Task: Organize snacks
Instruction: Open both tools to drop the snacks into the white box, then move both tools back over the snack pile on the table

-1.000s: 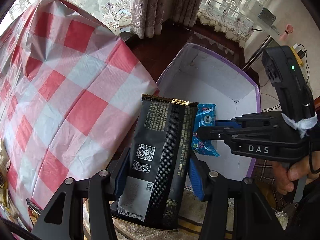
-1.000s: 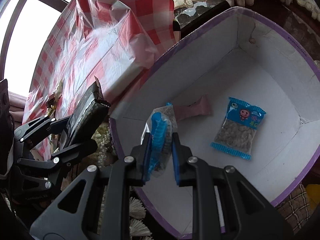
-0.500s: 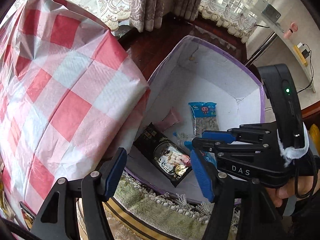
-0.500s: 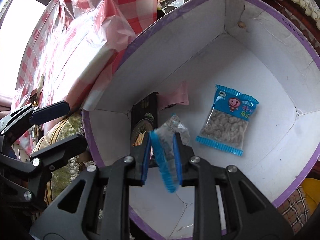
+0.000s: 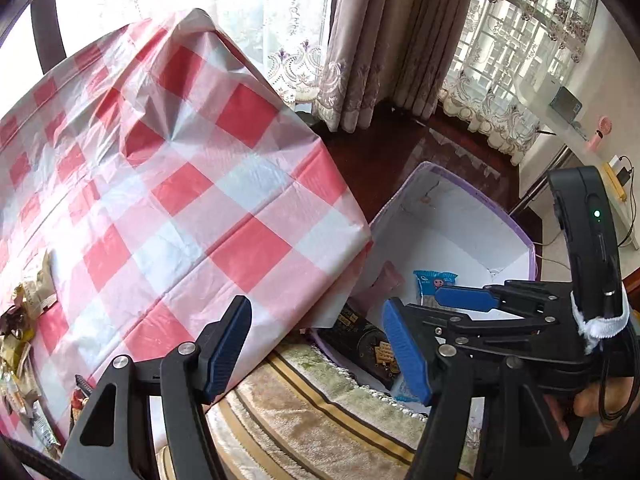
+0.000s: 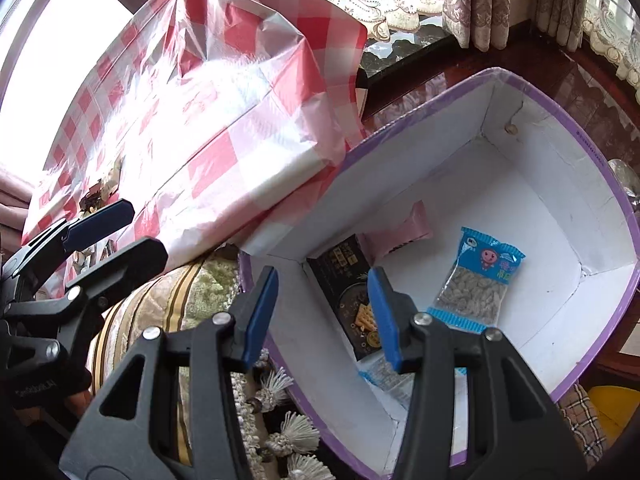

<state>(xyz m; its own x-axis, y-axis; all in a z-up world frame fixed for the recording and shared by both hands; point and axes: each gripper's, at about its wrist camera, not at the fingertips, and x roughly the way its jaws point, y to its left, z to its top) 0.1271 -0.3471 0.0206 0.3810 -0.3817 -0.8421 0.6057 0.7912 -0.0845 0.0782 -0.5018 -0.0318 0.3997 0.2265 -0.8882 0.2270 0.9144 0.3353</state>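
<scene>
Strong daylight pours through the lace-curtained window (image 5: 248, 12), which is blown out to white in both views. The checked plastic cloth (image 6: 224, 92) carries bright glare patches. Fisheye distortion bends straight edges, and dark vignetting rings the corners. Focus is sharp, with no motion blur.

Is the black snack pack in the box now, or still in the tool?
In the box. The black snack pack lies flat on the floor of the purple-rimmed box; nothing sits between the left tool fingers.

My right gripper's finger (image 6: 384, 316) covers part of the black snack pack (image 6: 348, 284); the clear packet (image 6: 386, 376) below it is partly hidden.
</scene>
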